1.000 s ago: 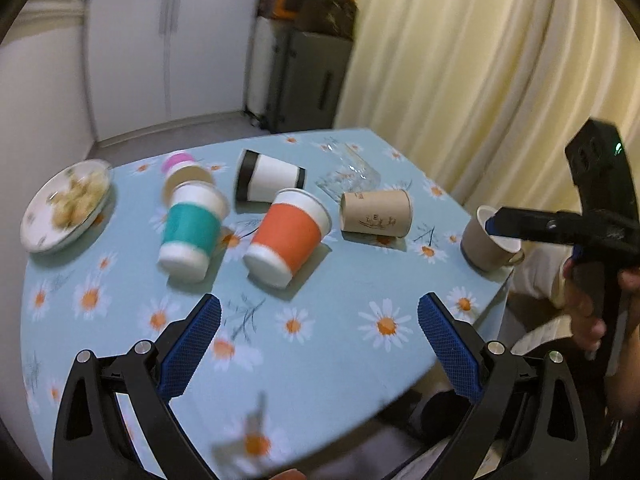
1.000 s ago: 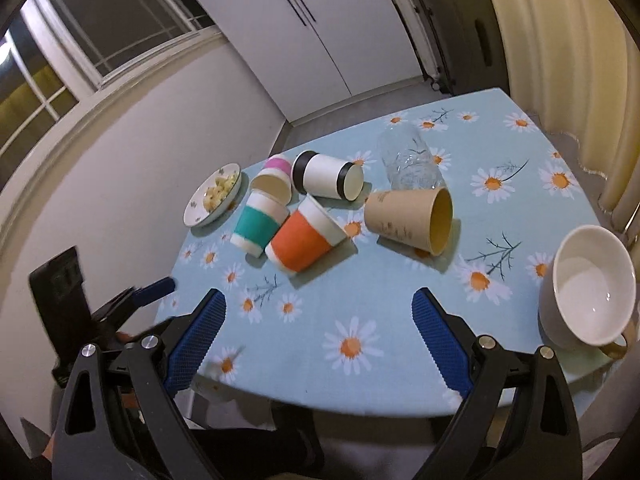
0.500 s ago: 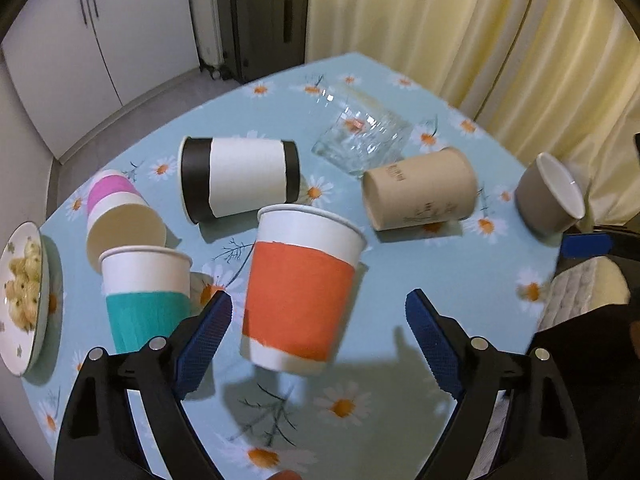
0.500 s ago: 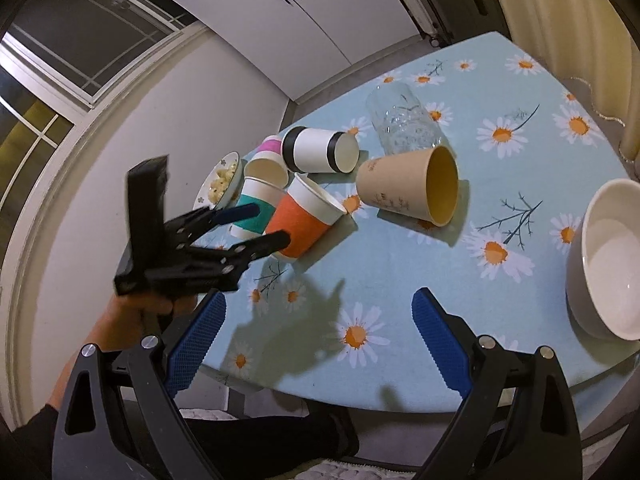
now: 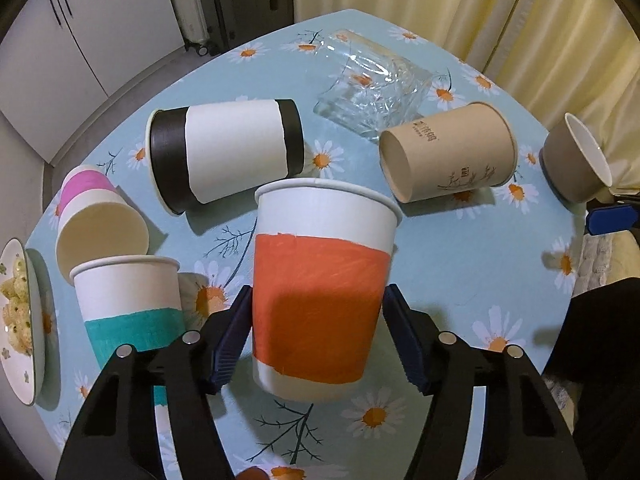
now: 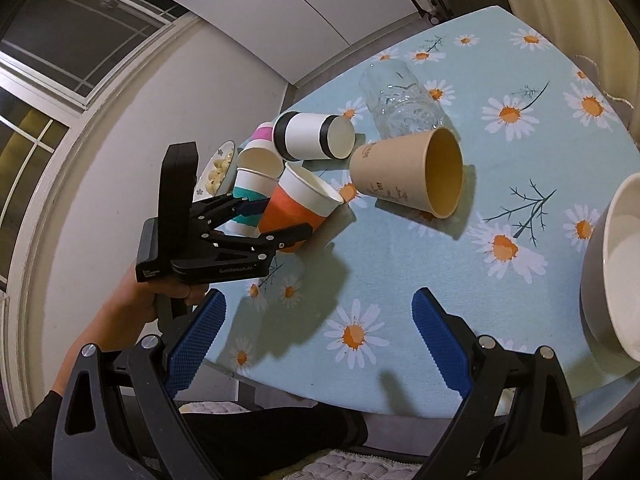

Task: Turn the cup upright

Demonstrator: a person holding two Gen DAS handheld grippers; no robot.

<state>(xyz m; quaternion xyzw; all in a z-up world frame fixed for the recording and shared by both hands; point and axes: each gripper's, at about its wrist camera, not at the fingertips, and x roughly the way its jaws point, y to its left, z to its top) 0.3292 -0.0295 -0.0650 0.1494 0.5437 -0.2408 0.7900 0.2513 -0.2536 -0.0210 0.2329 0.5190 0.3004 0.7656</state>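
An orange-and-white paper cup [image 5: 320, 296] lies tilted on the blue daisy tablecloth [image 5: 460, 288], rim pointing away from me. My left gripper [image 5: 316, 344] has its blue pads on both sides of the cup's lower half, touching it. In the right wrist view the same cup [image 6: 296, 208] sits between the left gripper's fingers [image 6: 280, 220]. My right gripper [image 6: 320, 340] is open and empty above the table's near edge.
Lying cups surround it: teal [image 5: 132, 308], pink [image 5: 96, 216], black-and-white [image 5: 228, 156], brown [image 5: 448, 156]. A clear glass [image 5: 372, 84] lies at the back. A grey bowl [image 5: 576, 164] stands at the right, a snack plate [image 5: 20, 320] at the left edge.
My left gripper has moved forward and down onto the orange cup and closed its pads against it. The right gripper has stayed open, shifting slightly.
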